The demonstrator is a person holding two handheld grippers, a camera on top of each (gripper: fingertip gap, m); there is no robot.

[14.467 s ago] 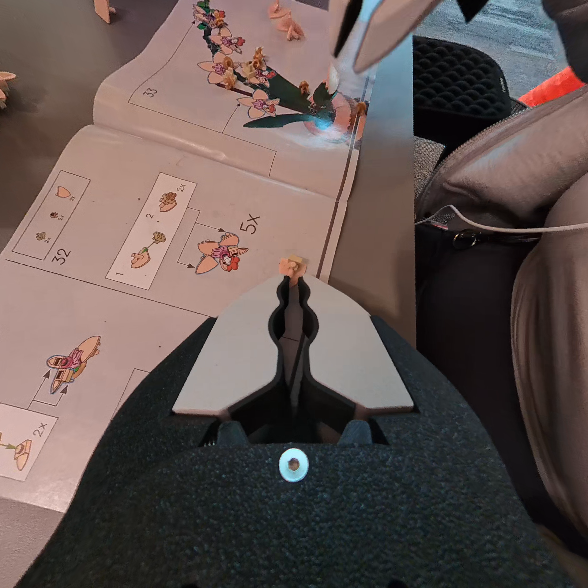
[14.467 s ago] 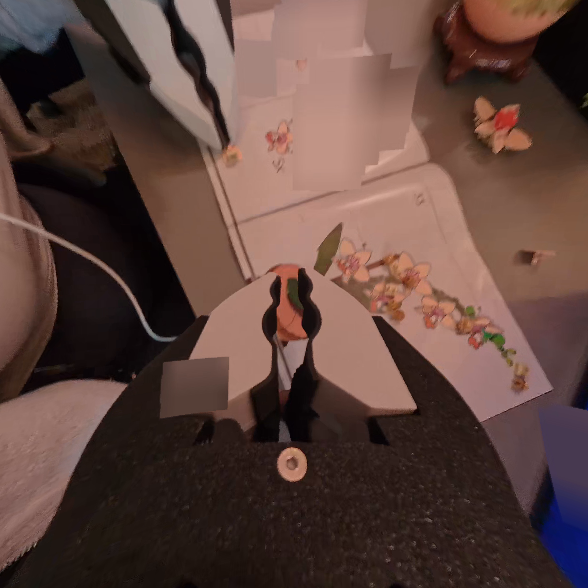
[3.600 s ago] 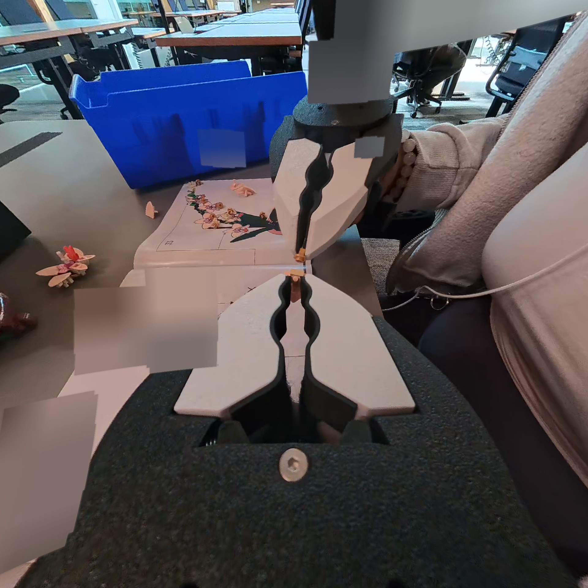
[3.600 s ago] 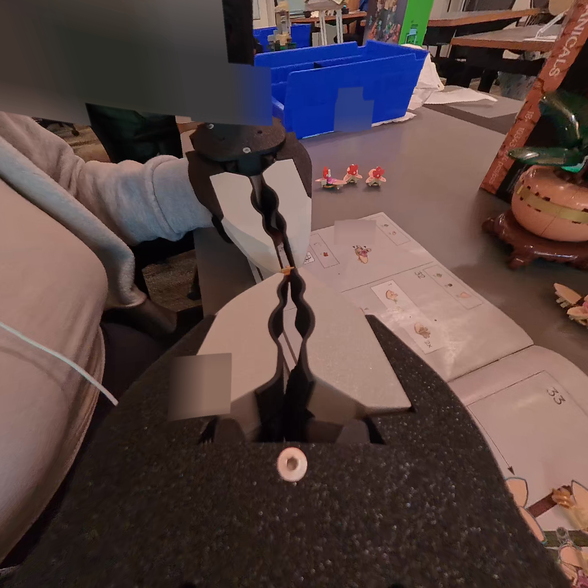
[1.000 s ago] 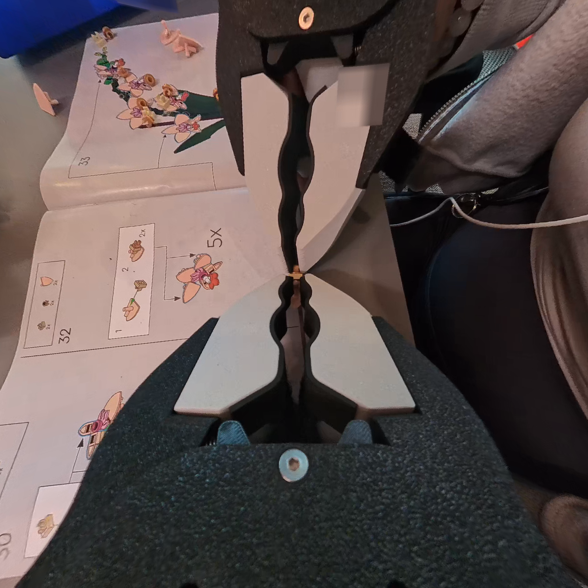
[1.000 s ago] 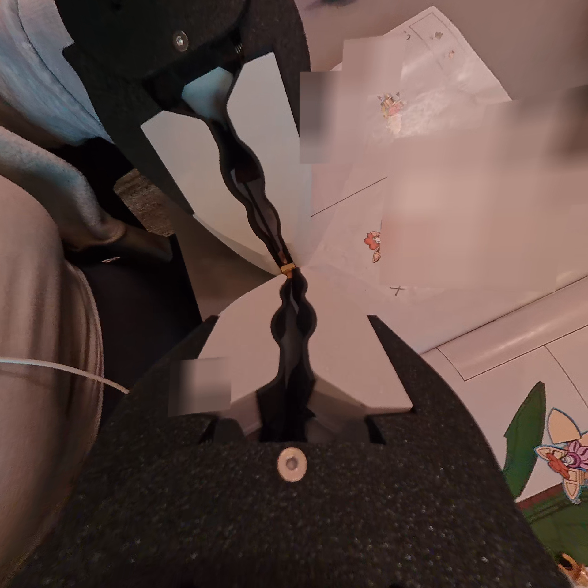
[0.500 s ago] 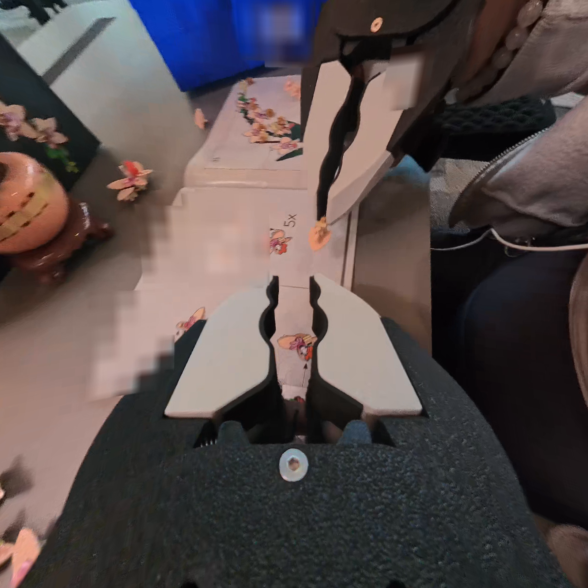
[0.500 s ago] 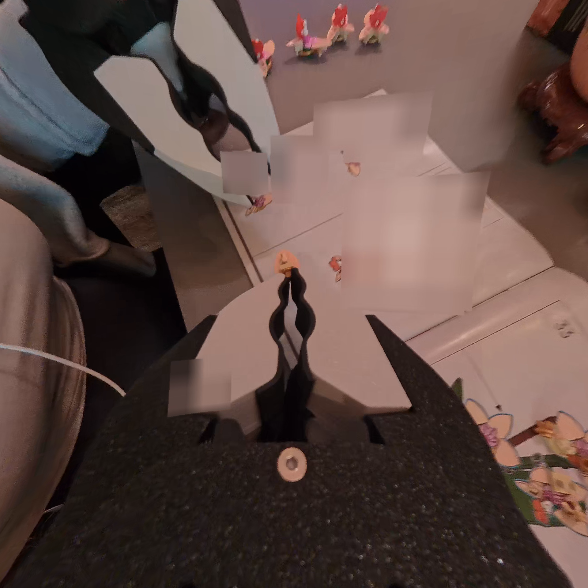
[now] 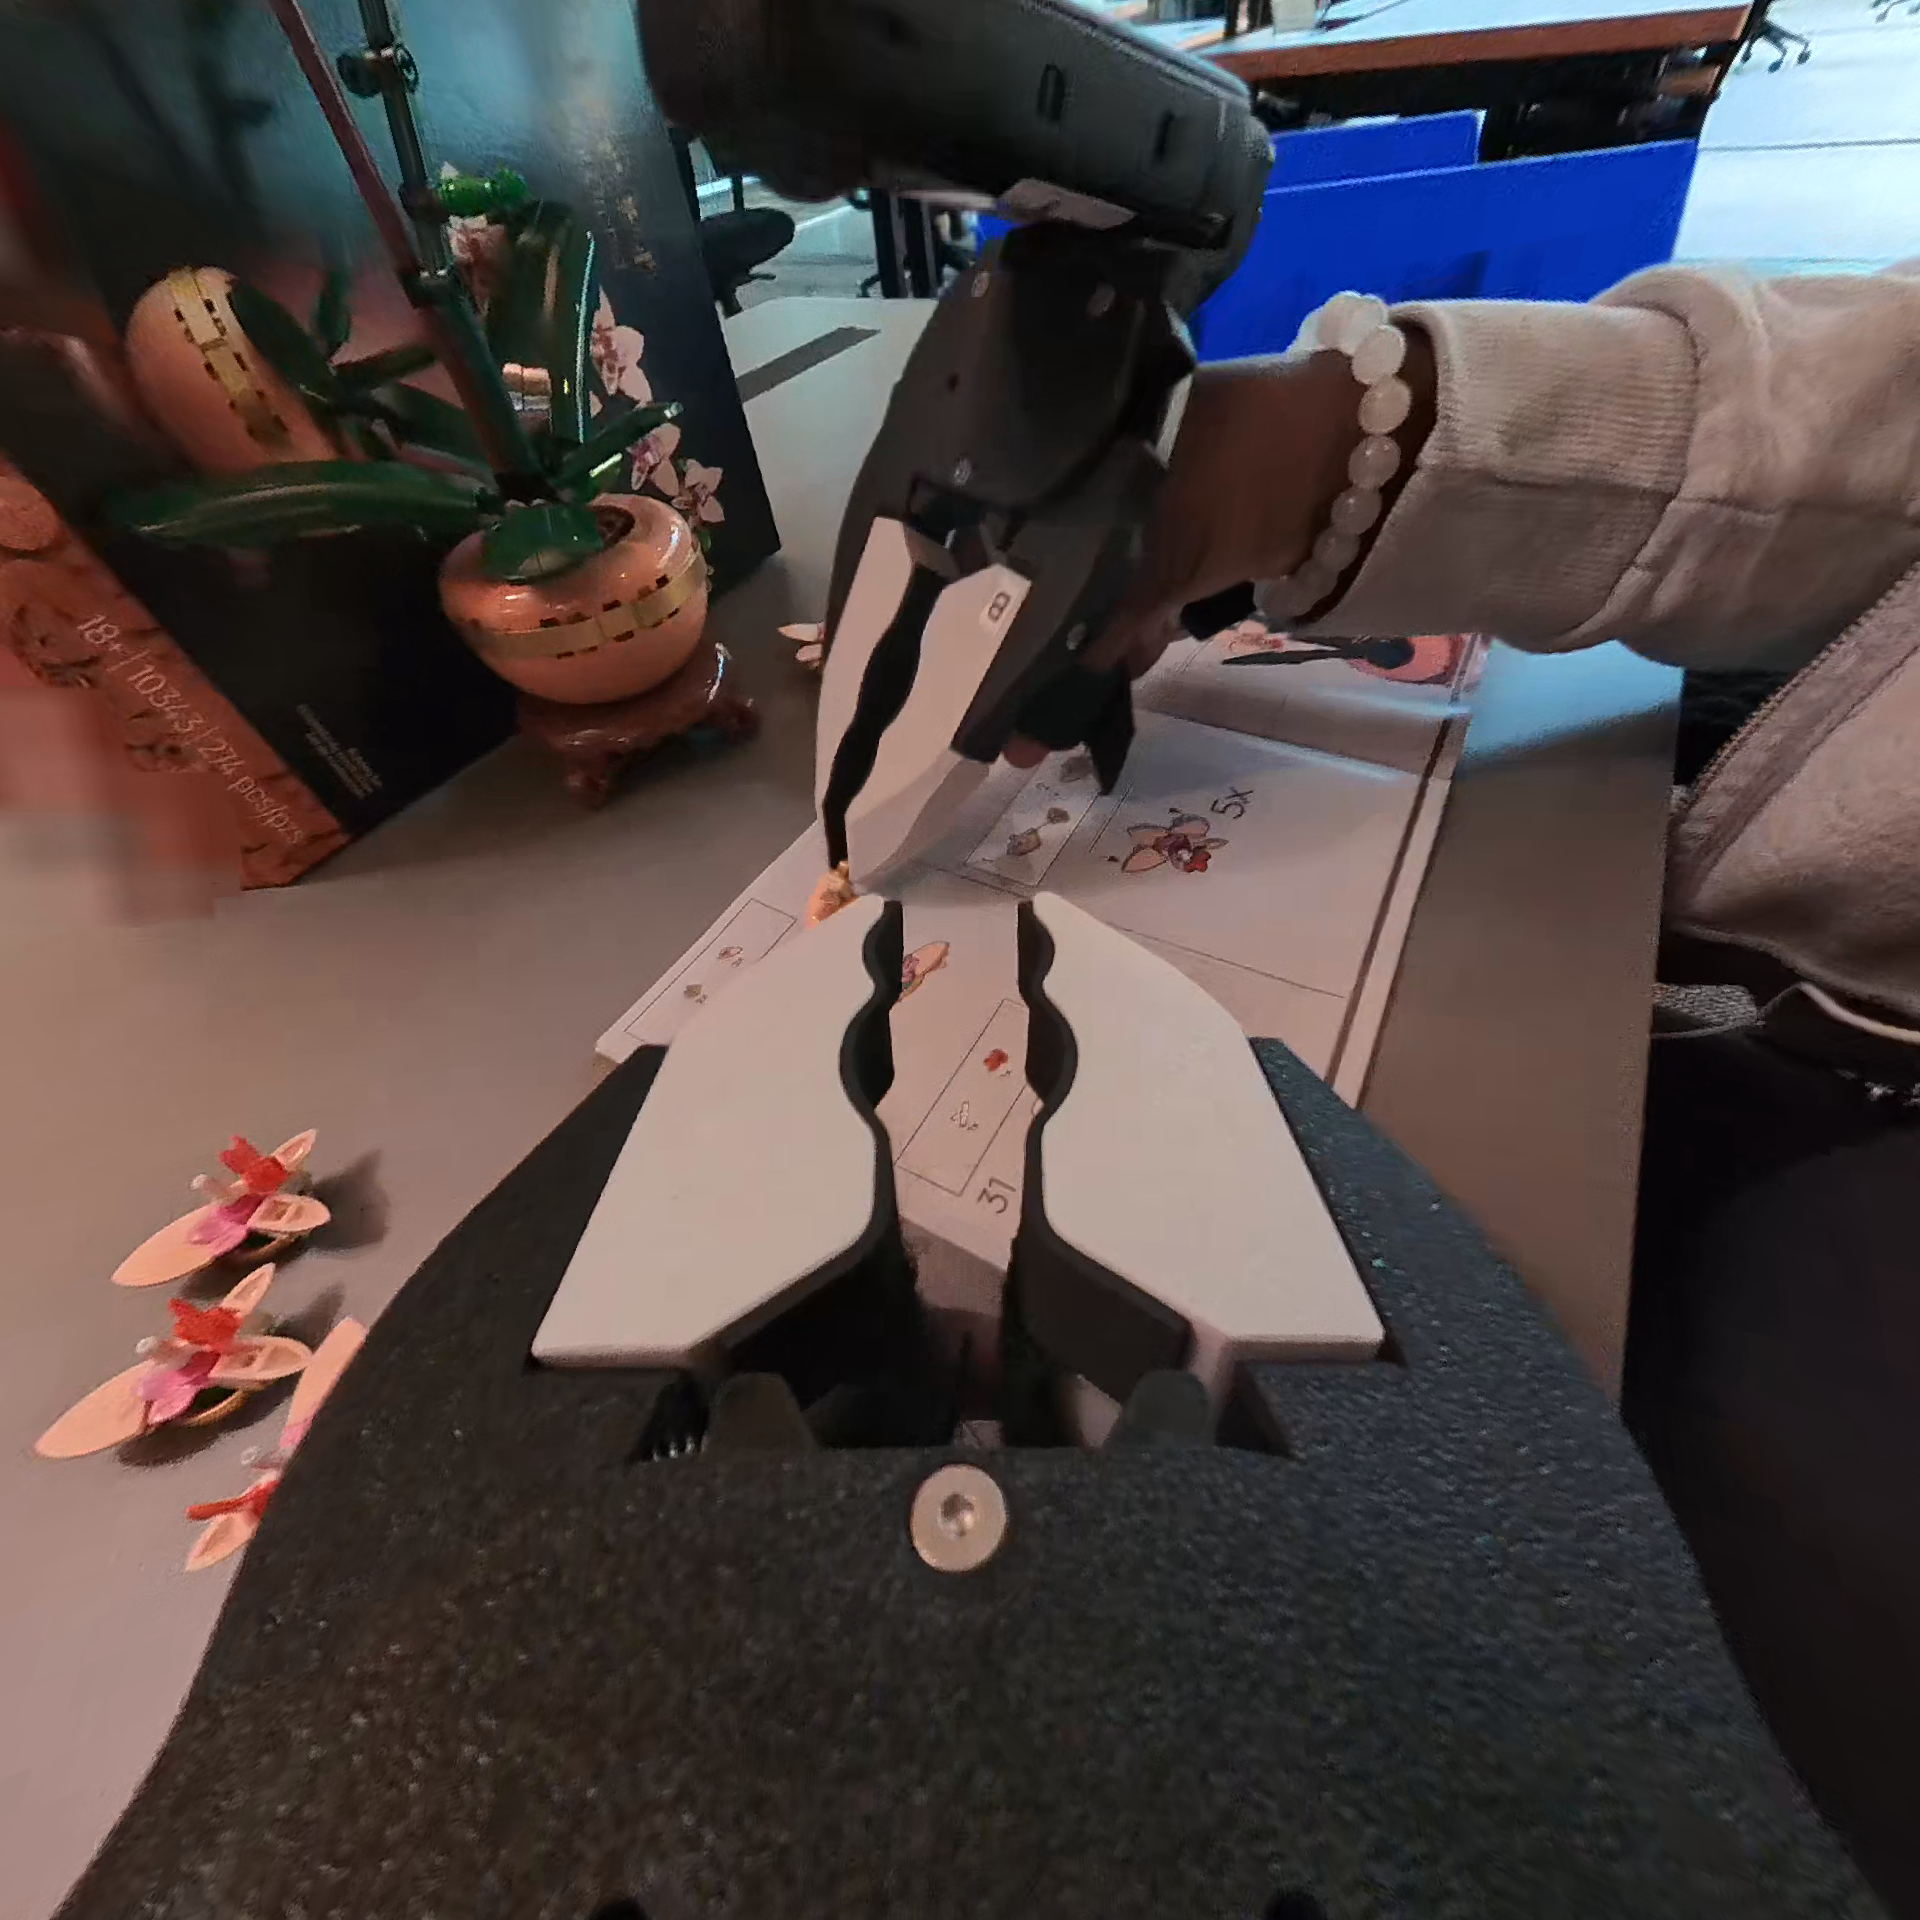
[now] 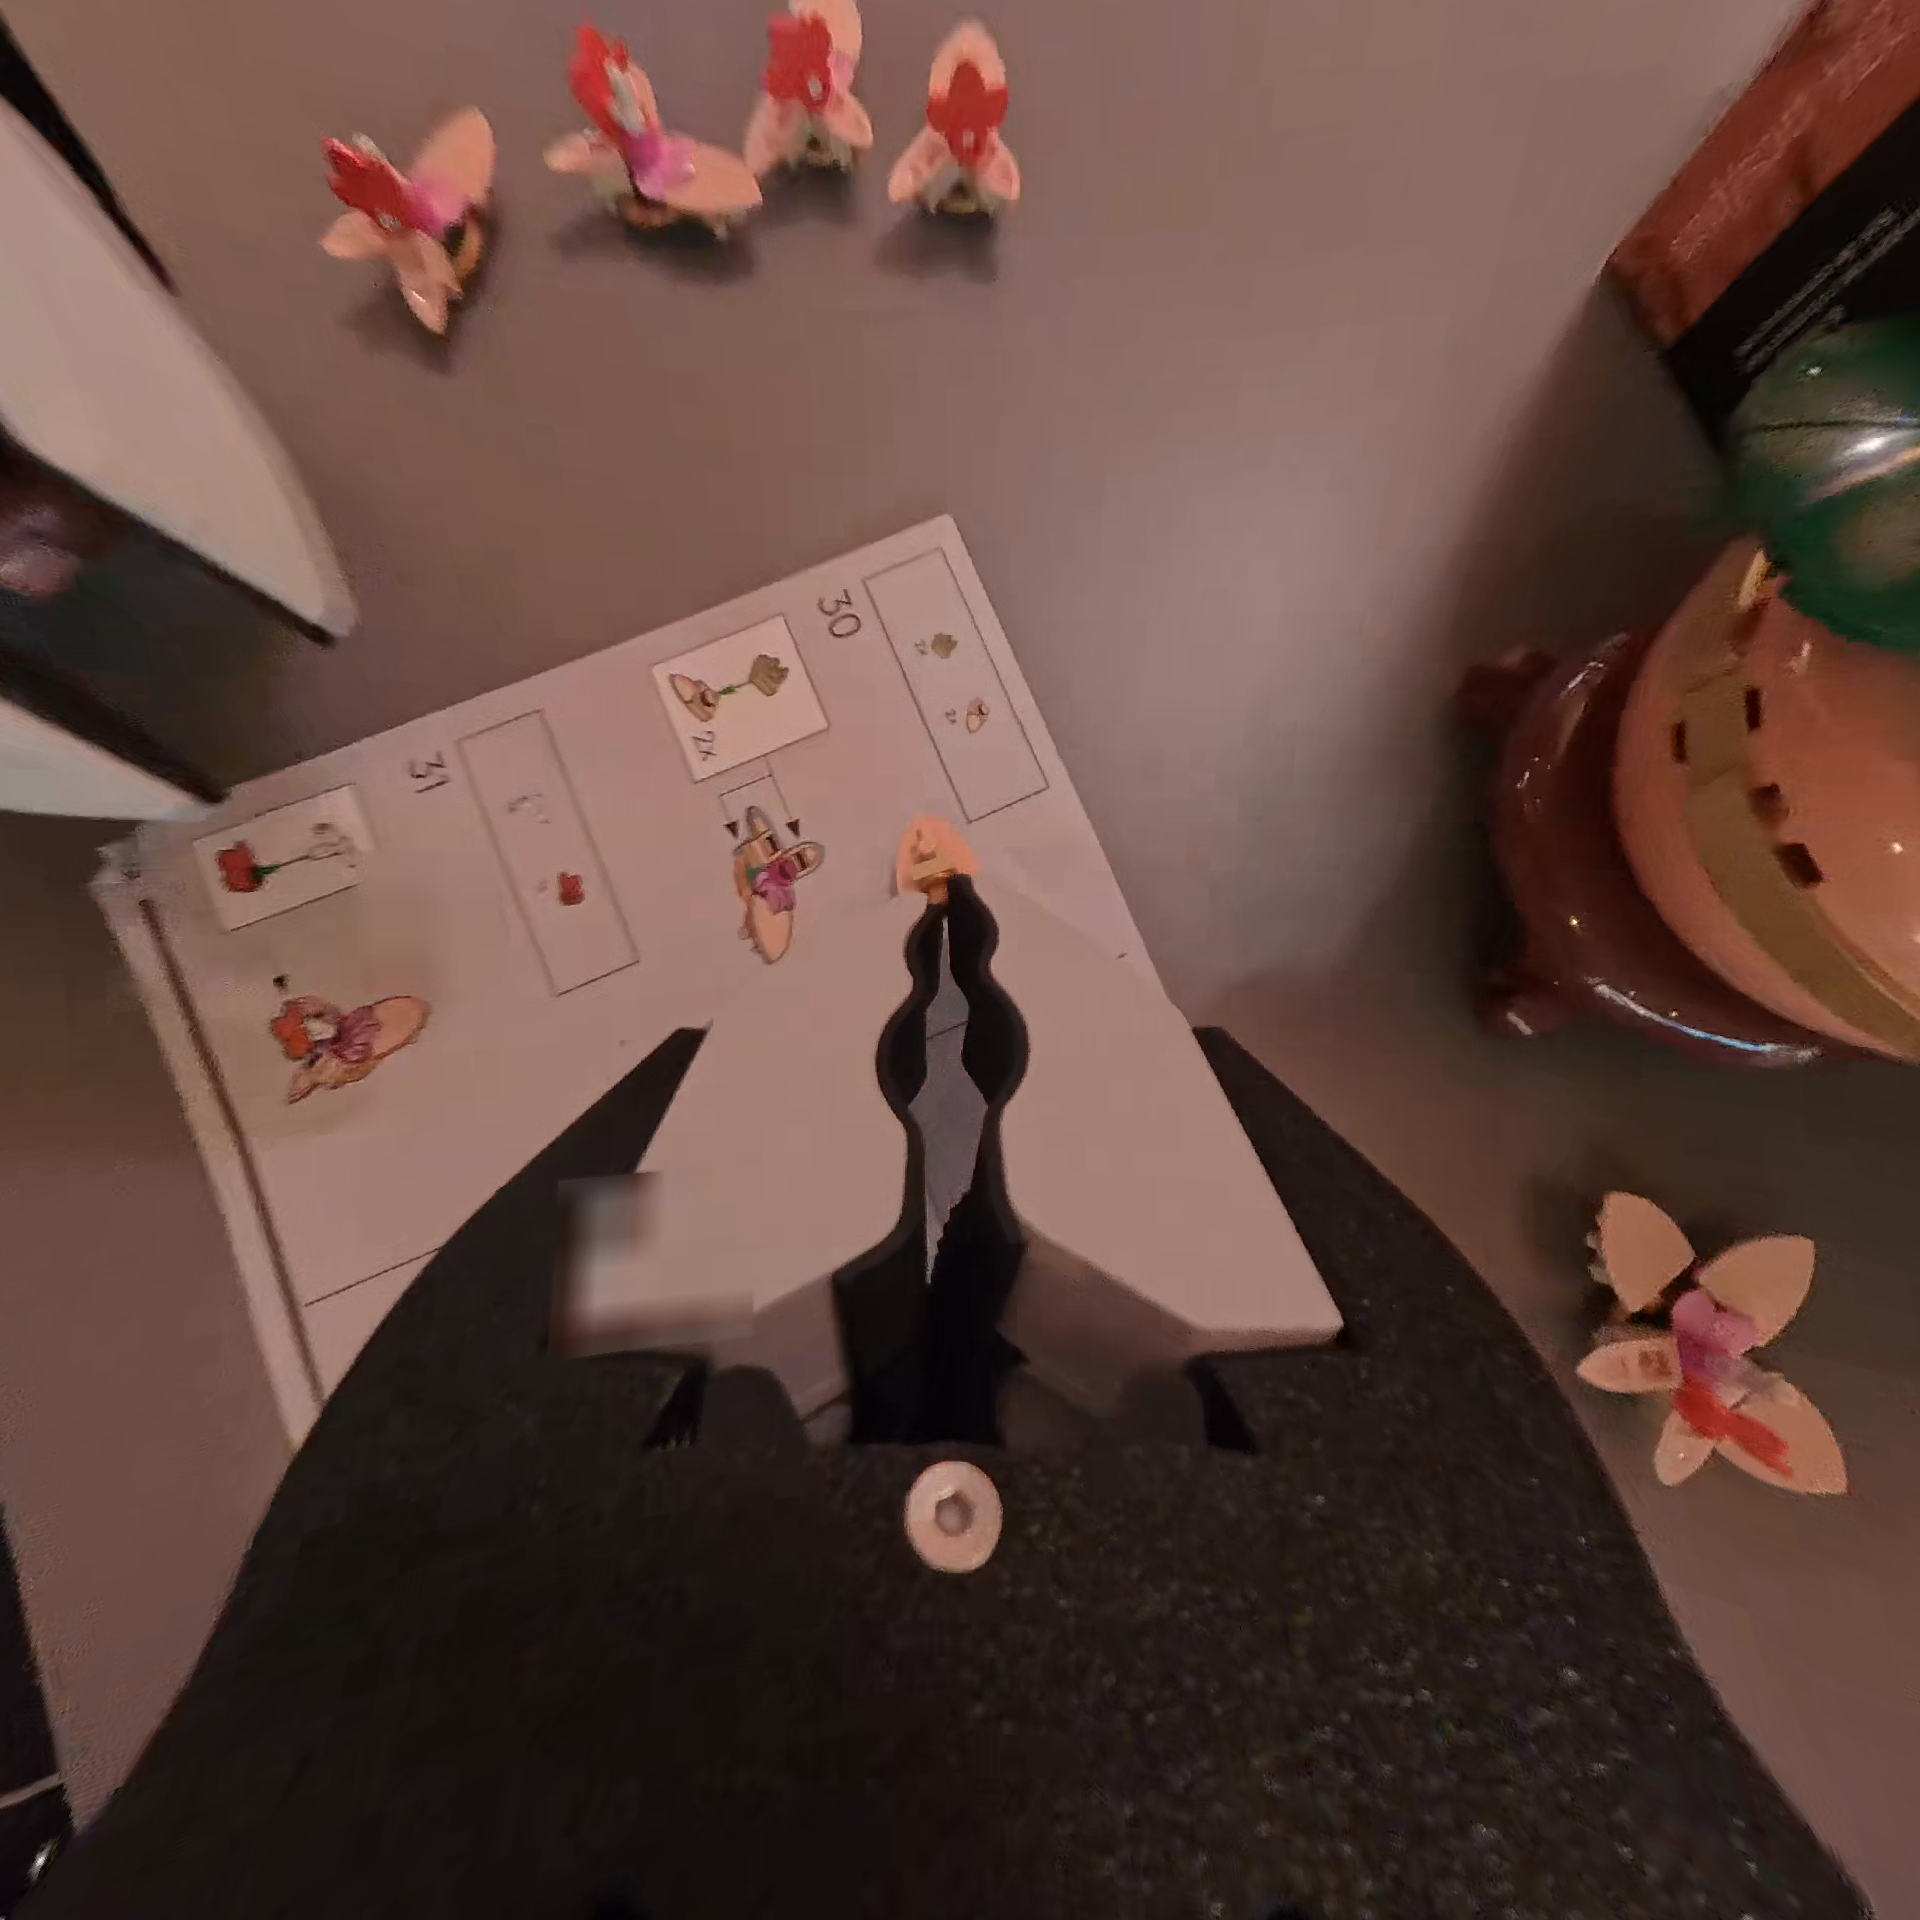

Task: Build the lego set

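Observation:
My right gripper (image 10: 943, 885) is shut on a small pale pink petal piece (image 10: 932, 854) with a gold stud, held just above the open instruction booklet (image 10: 499, 1164). It also shows in the left wrist view (image 9: 844, 871), pointing down with the petal piece (image 9: 829, 888) at its tip. My left gripper (image 9: 958, 914) is open and empty, just right of that piece. Several built pink-and-red flowers (image 10: 665, 166) lie on the grey table; more of them show in the left wrist view (image 9: 223, 1210).
The pink flower pot with green leaves on a brown stand (image 9: 587, 613) stands beside the set's box (image 9: 156, 644). One more flower (image 10: 1709, 1351) lies at the right near the pot (image 10: 1756, 831). Blue bins (image 9: 1455, 218) stand at the back. The table edge (image 9: 1527, 935) runs along the booklet's right. The tips of one gripper are about 10 cm away from the tips of the other.
My left gripper let go of the petal piece and opened; the right gripper kept it and swung left over the booklet's far page, toward the pot. Both views now face the pot and flowers.

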